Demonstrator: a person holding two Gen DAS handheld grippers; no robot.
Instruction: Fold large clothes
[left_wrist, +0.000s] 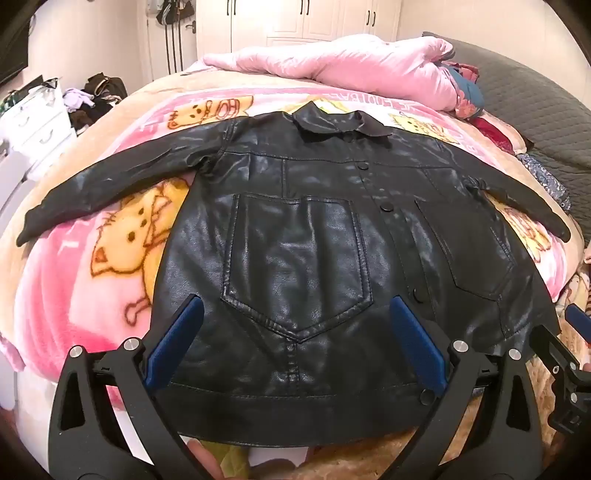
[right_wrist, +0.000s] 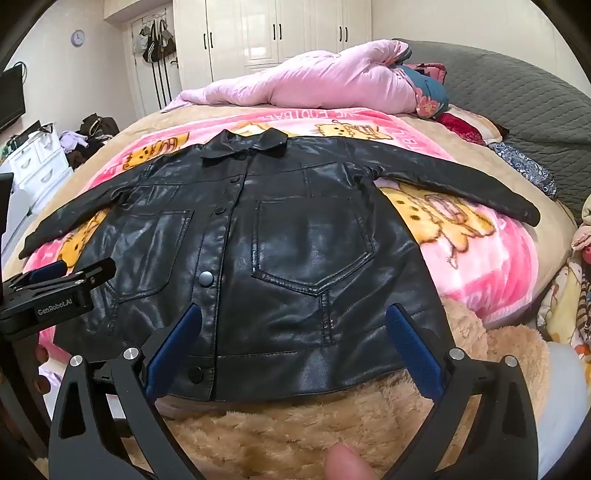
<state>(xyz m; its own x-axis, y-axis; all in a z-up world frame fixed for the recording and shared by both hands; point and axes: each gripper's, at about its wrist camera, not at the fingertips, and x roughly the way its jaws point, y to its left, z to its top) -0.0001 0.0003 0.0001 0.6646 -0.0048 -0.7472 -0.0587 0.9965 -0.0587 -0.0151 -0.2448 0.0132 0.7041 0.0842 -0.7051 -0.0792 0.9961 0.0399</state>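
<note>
Both grippers, left gripper (left_wrist: 295, 328) and right gripper (right_wrist: 293, 334), hang wide open and empty above my black jacket's (left_wrist: 314, 251) hem, spread flat on the cartoon blanket (left_wrist: 74, 295) for folding.

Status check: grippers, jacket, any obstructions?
Left gripper and right gripper open, empty, near hem. Black leather jacket flat, unfolded, sleeves spread. Nothing on it.

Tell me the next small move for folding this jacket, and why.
Probably reach the left gripper out to the left sleeve and fold it across the chest. The black jacket lies flat, buttoned, with both sleeves spread wide on the blanket, and both grippers, the right gripper included, are open and holding nothing.
</note>
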